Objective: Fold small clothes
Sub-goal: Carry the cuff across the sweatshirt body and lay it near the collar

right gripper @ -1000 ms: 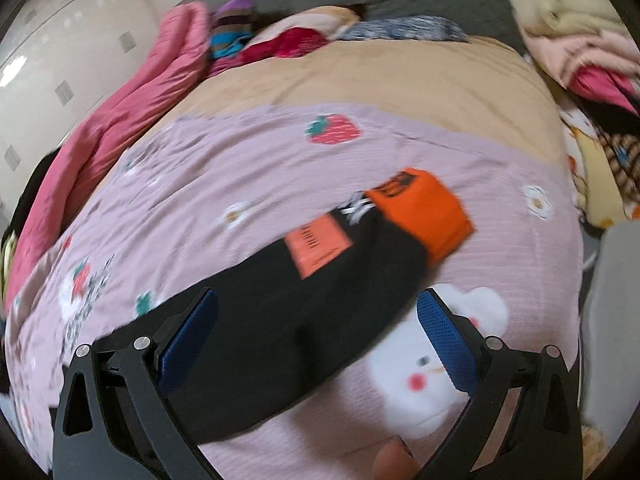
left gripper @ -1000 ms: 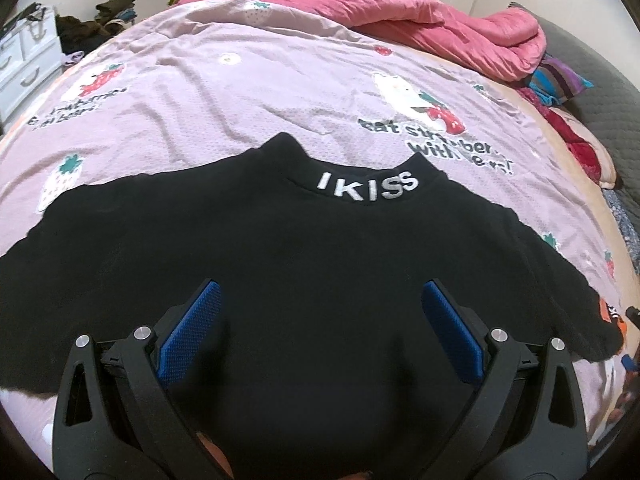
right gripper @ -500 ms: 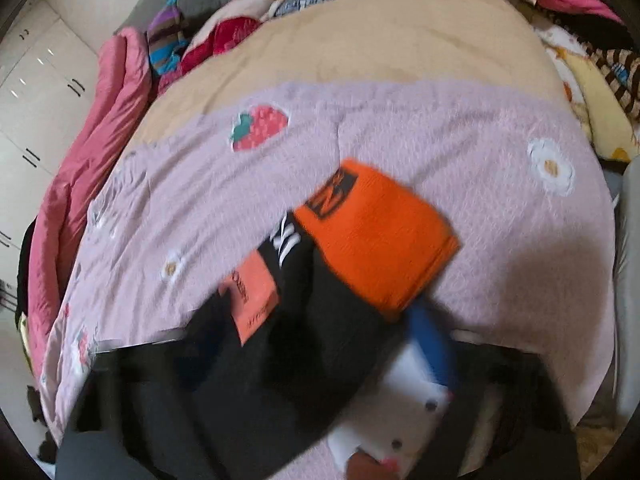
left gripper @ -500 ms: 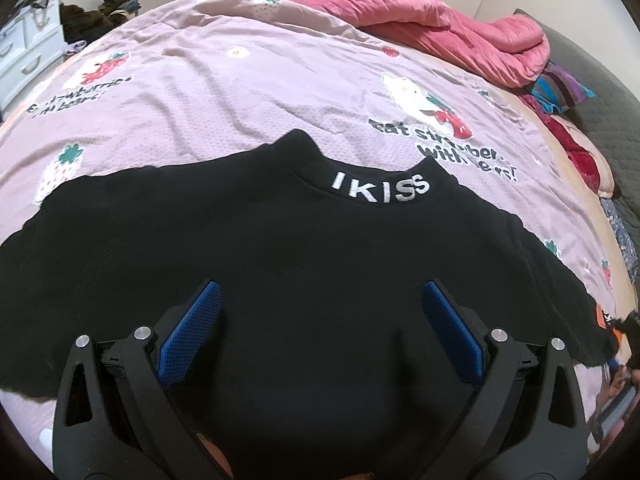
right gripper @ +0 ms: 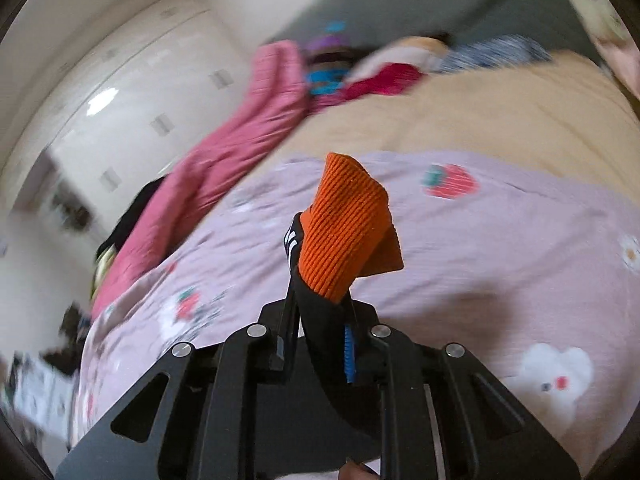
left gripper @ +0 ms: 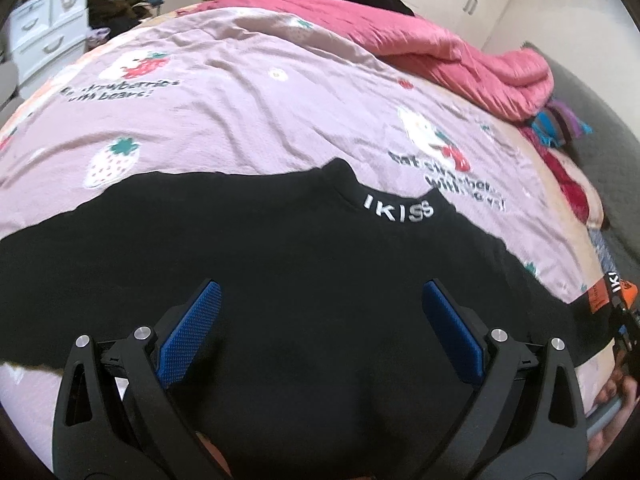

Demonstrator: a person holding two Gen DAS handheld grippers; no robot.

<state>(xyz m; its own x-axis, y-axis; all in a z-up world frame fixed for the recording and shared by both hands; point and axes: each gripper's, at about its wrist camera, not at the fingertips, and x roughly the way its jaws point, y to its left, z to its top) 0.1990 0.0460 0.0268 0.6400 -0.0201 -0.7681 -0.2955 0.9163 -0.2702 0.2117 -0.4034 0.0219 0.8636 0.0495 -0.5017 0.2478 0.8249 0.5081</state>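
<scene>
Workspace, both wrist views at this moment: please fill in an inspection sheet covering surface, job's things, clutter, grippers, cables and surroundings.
Surface: bed under a lilac strawberry-print sheet, wrinkled.
Job's things: black sweater lying spread flat, collar lettering up; its orange cuff lifted off the sheet.
Clutter: pink quilt bunched at the far edge; heaped clothes beside it.
Grippers: left gripper open above the sweater's body, nothing between its fingers; right gripper has just been closing and is shut on the sleeve behind the orange cuff.
Cables: nothing seen.
Surroundings: white drawers; white wardrobe doors.
</scene>
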